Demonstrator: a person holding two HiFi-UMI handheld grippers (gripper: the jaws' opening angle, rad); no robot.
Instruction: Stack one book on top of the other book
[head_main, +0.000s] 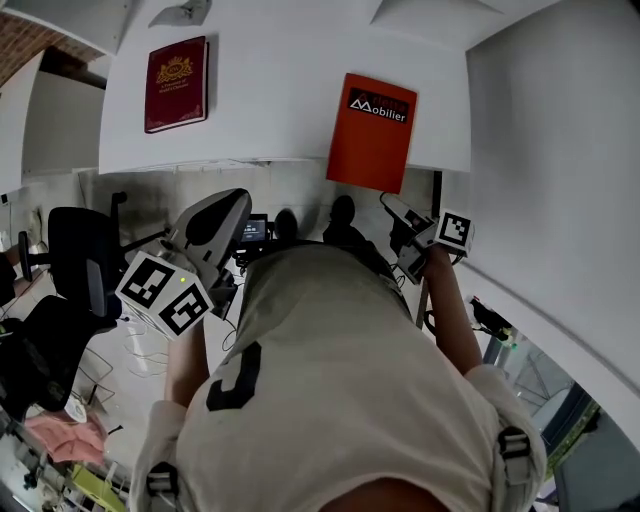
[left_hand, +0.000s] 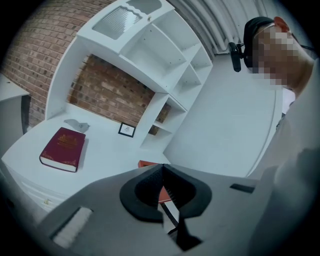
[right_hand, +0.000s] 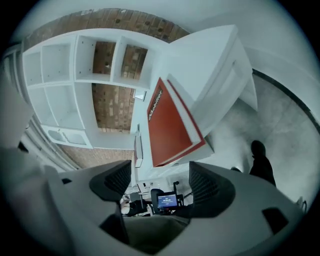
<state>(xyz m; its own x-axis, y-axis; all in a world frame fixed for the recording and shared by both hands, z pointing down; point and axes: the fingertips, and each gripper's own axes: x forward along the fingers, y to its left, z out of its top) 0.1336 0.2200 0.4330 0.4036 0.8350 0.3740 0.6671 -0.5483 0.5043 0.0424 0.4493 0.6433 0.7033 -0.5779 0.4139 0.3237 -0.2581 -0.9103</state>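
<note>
- Far left, off the table: black office chair (head_main: 75, 262) on the floor.
- Left part of the white table (head_main: 270, 90): maroon book (head_main: 177, 84) with a gold crest, lying flat, cover up, fully on the tabletop. In the left gripper view, same maroon book (left_hand: 63, 148) with a small grey object (left_hand: 76, 124) just behind it and a little framed picture (left_hand: 127, 130) further along, against a white shelf unit (left_hand: 167, 55) and brick wall (left_hand: 35, 55).
- Left gripper (head_main: 228, 215), below the table edge, held in front of the body, marker cube (head_main: 165, 293) toward the camera. Jaws pressed together at the tips (left_hand: 162, 169), nothing clamped between them; only a sliver of orange book (left_hand: 147, 163) visible past them.
- Centre, low in the head view: person's torso in a light shirt (head_main: 340, 390).
- Right part of the table: orange book (head_main: 372, 131) with a black title label, flat, cover up, near end hanging over the table's front edge; well apart from the maroon book, not stacked.
- Right gripper (head_main: 400, 228), just below that overhanging end, marker cube (head_main: 455, 231) at its right. Jaws spread wide (right_hand: 162, 182), pads touching nothing; orange book (right_hand: 167, 125) beyond and above the gap, not between the pads.
</note>
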